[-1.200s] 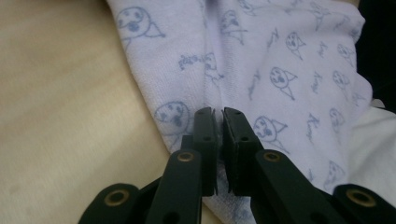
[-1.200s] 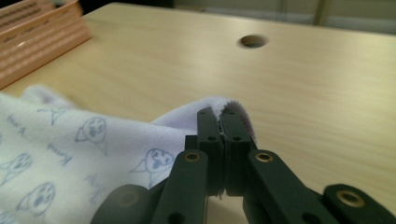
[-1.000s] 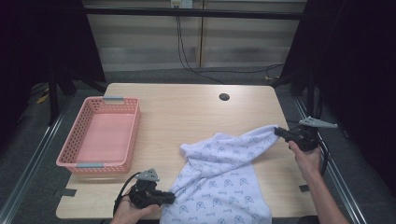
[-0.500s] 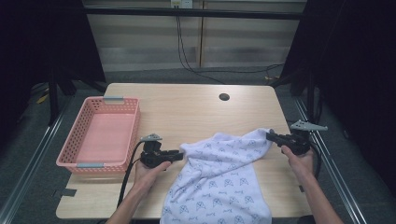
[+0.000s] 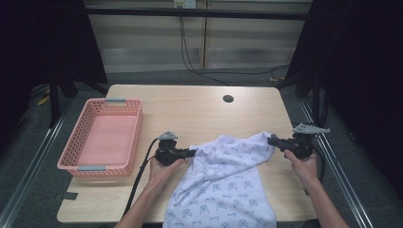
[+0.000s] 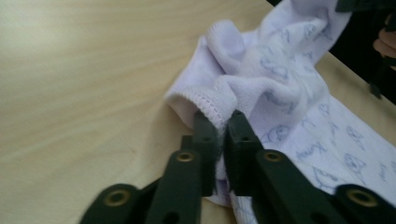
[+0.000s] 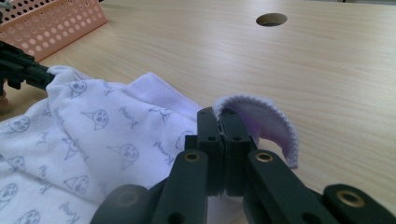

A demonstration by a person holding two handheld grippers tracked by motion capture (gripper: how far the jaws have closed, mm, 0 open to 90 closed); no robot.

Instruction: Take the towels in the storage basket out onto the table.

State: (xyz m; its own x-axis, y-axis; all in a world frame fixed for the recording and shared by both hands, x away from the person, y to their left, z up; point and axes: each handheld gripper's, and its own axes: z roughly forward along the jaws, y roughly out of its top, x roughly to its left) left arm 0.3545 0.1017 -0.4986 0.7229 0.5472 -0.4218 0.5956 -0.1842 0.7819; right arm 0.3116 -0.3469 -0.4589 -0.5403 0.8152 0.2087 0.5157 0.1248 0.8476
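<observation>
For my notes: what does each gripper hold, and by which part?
Both hold the cloth: the left gripper by its hemmed edge at a bunched corner, the right gripper by its opposite corner's edge.

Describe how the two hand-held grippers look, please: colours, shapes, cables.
Both the left gripper and the right gripper are black, each with a grey three-cornered plate on top and a black cable trailing back. Their jaws are flat black bars with brass-coloured rivets. The forearms are bare.

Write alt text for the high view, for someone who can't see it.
A person's two hand-held grippers pinch a white printed cloth on a wooden table: the left gripper grips its left corner, the right gripper its right corner. A pink basket sits at the table's left side.
</observation>
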